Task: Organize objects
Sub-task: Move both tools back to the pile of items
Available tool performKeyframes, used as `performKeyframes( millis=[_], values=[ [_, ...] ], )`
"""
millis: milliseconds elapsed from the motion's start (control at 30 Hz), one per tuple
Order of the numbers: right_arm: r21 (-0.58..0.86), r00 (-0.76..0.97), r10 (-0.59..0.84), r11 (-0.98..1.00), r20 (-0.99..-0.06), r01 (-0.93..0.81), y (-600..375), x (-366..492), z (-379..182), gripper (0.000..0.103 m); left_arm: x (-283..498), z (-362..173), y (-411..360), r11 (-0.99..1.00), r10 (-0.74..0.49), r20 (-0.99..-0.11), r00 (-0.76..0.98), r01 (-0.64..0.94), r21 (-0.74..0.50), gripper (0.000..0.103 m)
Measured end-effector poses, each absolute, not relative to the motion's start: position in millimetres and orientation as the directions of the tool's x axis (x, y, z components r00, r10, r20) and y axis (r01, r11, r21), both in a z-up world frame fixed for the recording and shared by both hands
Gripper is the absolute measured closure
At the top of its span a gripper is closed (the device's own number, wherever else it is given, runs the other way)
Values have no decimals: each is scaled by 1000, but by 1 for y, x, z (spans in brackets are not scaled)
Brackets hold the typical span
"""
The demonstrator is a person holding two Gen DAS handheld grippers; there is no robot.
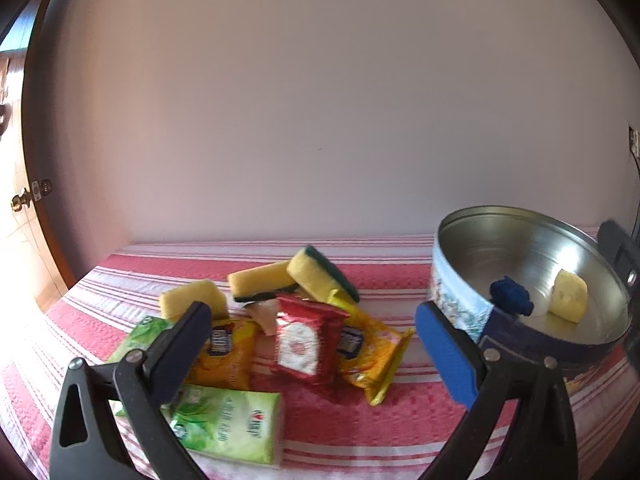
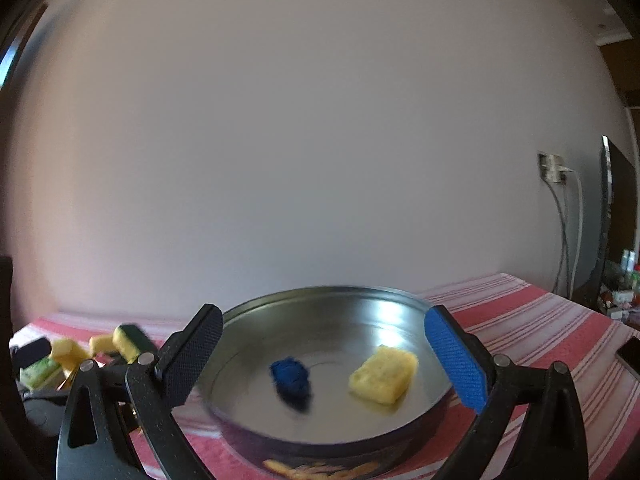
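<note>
Landmark: round metal tin [image 1: 460, 304], blue printed wall, bare silver inside, stood on a red-and-white striped cloth [image 1: 360, 420].

Inside the tin: 1 yellow sponge piece [image 2: 383, 374] and 1 dark blue crumpled item [image 2: 291, 376], blurred, kind not readable. The 2 lay apart on the tin floor, the blue item nearer the centre, the sponge toward the tin's right wall as seen from the right wrist.

Left of the tin, on the cloth, a loose pile:
- 3 yellow sponges with dark green scrub backs: 1 tilted on edge [image 1: 320, 276] nearest the tin, 1 lying flat [image 1: 260, 282] touching it, 1 farthest from the tin [image 1: 192, 300], partly behind a finger.
- 1 red snack packet [image 1: 304, 344], resting over 2 yellow snack packets [image 1: 372, 356].
- 2 green tissue packs: 1 in front of the pile [image 1: 224, 424], 1 farther left [image 1: 140, 336], partly hidden.

Left gripper [image 1: 314, 356]: hung over the pile, just left of the tin, fingers spread wide, nothing between them; the blue-padded finger was close beside the tin wall.

Right gripper [image 2: 326, 364]: hung at the tin's near rim, fingers spread wide to either side of the tin's opening, nothing held.
</note>
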State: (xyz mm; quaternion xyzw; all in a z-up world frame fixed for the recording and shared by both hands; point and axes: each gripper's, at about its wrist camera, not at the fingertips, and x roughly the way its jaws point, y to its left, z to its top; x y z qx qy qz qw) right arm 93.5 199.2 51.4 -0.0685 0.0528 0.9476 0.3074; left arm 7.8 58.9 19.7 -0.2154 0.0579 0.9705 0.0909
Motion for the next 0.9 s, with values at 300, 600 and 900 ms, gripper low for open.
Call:
performKeyframes(
  millis=[300, 600, 900],
  values=[
    [16, -861, 439, -889, -258, -458, 154, 62, 37, 1, -8, 18, 10, -992, 62, -457, -887, -107, 73, 0],
    [17, -884, 350, -928, -310, -373, 128, 44, 33, 1, -35, 9, -42, -1000, -4, -541, -841, -8, 21, 0],
    [80, -881, 198, -964, -429, -255, 119, 4, 20, 2, -64, -14, -65, -999, 2, -658, -753, 31, -38, 1]
  ],
)
